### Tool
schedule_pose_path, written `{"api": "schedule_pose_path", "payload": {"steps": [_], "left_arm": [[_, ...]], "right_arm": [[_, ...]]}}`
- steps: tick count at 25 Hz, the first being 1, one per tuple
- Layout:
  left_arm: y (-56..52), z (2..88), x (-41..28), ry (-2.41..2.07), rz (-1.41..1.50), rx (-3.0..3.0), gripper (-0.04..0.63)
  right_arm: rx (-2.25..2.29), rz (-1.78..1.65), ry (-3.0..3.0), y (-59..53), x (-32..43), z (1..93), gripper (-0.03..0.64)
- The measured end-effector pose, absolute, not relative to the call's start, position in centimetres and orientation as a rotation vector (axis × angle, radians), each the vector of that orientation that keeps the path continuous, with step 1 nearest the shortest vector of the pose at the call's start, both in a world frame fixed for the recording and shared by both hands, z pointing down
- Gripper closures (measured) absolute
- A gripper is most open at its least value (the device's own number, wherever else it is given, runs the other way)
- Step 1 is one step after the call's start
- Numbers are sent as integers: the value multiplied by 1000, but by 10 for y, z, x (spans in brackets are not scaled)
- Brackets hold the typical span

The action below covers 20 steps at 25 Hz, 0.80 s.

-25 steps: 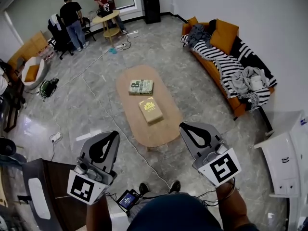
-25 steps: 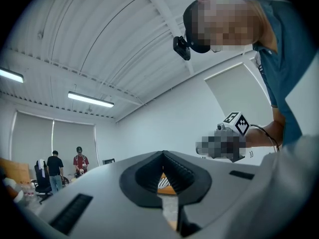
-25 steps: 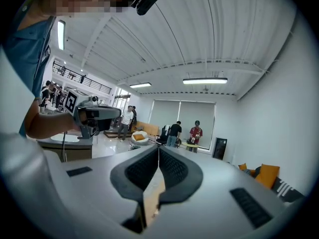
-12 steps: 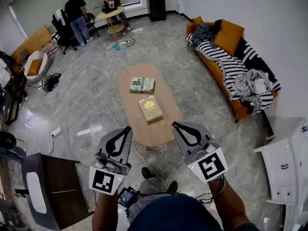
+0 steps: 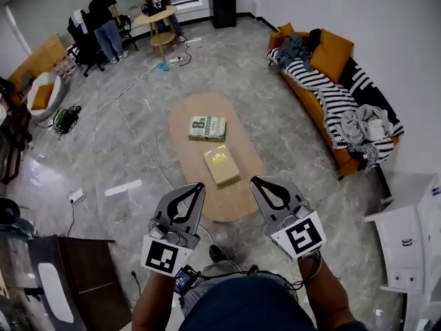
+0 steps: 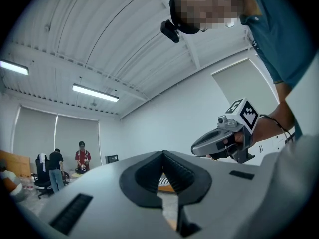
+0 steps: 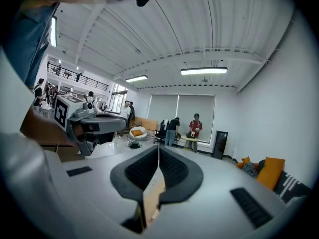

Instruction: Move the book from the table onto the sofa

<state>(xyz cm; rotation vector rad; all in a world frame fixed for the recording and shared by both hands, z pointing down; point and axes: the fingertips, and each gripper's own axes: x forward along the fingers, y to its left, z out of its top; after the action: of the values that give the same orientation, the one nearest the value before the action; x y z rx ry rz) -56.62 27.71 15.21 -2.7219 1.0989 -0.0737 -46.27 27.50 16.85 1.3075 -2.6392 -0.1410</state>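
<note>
Two books lie on the oval wooden table: a tan-yellow book nearer me and a green-and-white book beyond it. My left gripper is shut and empty, its tip over the table's near left edge. My right gripper is also shut and empty, at the near right edge. The yellow book lies between and just beyond the two tips. The orange sofa stands to the right, covered by a striped blanket and clothes. Shut jaws show in the left gripper view and the right gripper view.
Two people stand by a small round table at the far end. A black cabinet stands against the back wall, a white cabinet at near right, a dark desk at near left. Cables run across the floor.
Both grippers have moved forward and closer together, down toward the table's near end. The table and books now sit nearer in the head view. The jaws stayed shut.
</note>
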Motion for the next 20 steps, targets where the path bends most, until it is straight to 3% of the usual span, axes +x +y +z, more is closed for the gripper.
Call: {"api": "schedule_pose_path", "payload": {"steps": [15,20], "left_arm": [[172,208,-587,1135,-100,-2824,591],[127,252,-577,1199,-164,-2848,591]], "right_arm": [[1248,25,-2612,167,-488,233,593],[1181,104,-2611,122,-479,272,547]]}}
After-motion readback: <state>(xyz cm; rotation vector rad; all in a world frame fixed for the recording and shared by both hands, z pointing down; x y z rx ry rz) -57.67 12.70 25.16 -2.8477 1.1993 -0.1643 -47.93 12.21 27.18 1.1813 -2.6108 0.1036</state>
